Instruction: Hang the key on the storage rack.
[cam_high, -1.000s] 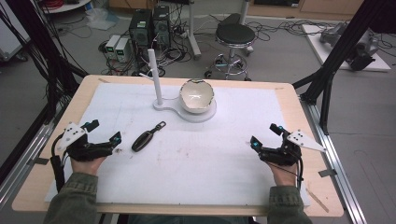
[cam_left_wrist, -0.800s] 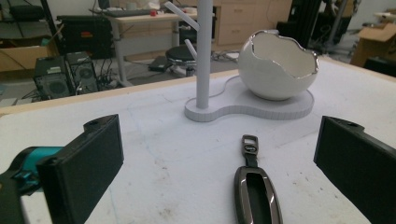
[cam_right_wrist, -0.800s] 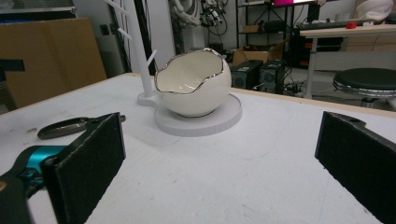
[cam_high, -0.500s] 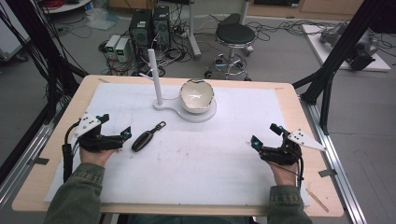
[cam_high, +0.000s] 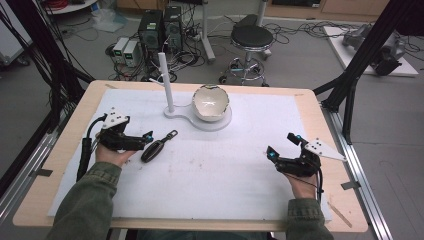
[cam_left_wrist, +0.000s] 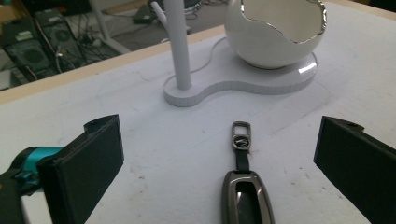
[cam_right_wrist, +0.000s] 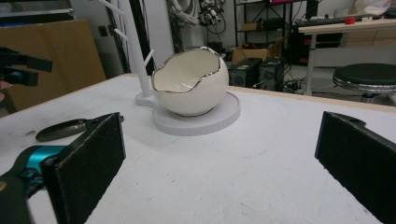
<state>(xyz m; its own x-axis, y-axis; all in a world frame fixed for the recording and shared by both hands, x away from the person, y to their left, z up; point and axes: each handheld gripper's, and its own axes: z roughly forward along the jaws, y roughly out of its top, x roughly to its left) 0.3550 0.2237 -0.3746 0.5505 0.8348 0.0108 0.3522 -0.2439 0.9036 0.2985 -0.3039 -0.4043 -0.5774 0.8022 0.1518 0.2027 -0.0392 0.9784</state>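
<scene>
A dark key fob (cam_high: 156, 147) with a metal loop lies on the white mat, left of centre. My left gripper (cam_high: 145, 141) stands open just to its left, jaws pointing at it. In the left gripper view the key fob (cam_left_wrist: 245, 198) lies between the wide-apart jaws of the left gripper (cam_left_wrist: 219, 170), untouched. Behind it, a white egg-shaped bowl (cam_high: 211, 102) rests on a white stand base (cam_high: 218, 122) with an upright post (cam_high: 166, 82). My right gripper (cam_high: 281, 145) is open and holds nothing at the right of the mat. In the right gripper view its jaws face the bowl (cam_right_wrist: 191, 84).
The white mat (cam_high: 220, 175) covers most of the wooden table (cam_high: 320, 107). Black frame struts (cam_high: 360, 65) rise at both sides. A stool (cam_high: 251, 37) and computer boxes (cam_high: 150, 30) stand on the floor beyond the far edge.
My left gripper has moved right and slightly forward, up to the key fob, which now lies between its jaws. The right gripper has stayed still.
</scene>
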